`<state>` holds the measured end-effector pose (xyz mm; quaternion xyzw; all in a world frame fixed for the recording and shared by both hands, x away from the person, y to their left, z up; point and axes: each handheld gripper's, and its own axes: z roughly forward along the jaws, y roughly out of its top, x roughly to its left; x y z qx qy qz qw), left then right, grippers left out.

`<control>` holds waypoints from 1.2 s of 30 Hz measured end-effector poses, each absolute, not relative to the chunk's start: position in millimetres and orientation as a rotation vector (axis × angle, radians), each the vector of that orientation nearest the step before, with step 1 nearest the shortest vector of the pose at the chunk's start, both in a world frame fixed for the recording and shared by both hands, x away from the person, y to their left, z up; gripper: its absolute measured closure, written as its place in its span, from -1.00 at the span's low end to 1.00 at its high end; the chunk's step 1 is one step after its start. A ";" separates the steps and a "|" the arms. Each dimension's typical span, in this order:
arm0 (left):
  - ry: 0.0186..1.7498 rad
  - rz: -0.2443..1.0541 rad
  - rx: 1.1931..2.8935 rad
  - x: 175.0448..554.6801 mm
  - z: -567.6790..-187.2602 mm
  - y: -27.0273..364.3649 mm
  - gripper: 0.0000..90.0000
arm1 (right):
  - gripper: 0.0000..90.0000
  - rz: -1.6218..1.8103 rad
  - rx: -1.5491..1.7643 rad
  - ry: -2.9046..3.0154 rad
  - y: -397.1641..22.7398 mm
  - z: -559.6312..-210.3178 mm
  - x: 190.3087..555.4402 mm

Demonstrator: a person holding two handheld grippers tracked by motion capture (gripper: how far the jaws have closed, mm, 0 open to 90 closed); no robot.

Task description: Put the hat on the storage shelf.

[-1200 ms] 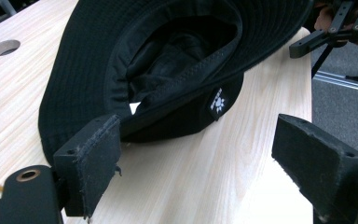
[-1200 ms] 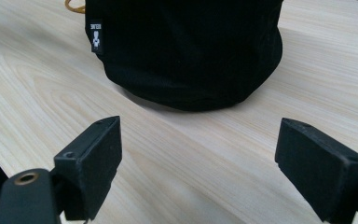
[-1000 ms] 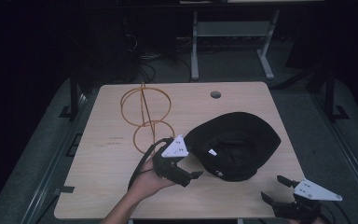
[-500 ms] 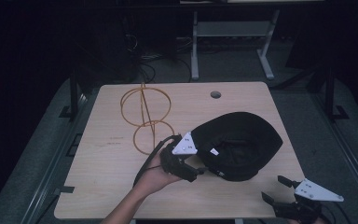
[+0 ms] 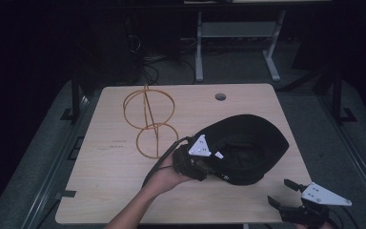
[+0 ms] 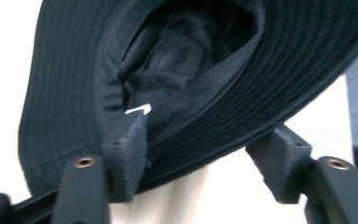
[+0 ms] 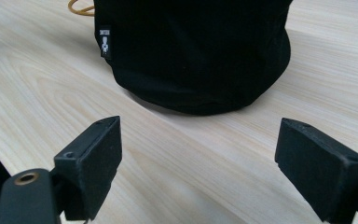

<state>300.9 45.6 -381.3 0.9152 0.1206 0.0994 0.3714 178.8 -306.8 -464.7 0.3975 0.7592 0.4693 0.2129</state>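
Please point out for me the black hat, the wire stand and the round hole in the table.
Black hat [image 5: 259, 131]: high view, on the upturned brim at the far side.
Wire stand [image 5: 148, 112]: high view, on the upright rod inside the upper ring.
Round hole [image 5: 220, 97]: high view, at its middle, near the table's far edge.

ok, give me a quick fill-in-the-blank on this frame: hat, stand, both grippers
1. The black fabric bucket hat lies with its opening facing ____.
2. The left gripper has its jaws open at the hat's ____.
3. The right gripper, off the table's near right corner, has its jaws ____.
4. The wire stand left of the hat is ____ in colour.

Missing words: up; brim; open; orange
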 end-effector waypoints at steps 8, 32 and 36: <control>0.292 0.194 2.326 306.8 -383.5 49.8 0.46 | -0.68 1.302 1.107 2.113 -306.9 -465.7 179.3; 0.291 0.055 2.108 305.2 -364.0 71.5 0.91 | -0.69 1.413 1.039 2.137 -279.4 -441.7 211.5; 0.291 0.050 2.084 304.6 -361.7 75.5 0.91 | -0.69 1.456 1.012 2.135 -276.3 -432.4 225.7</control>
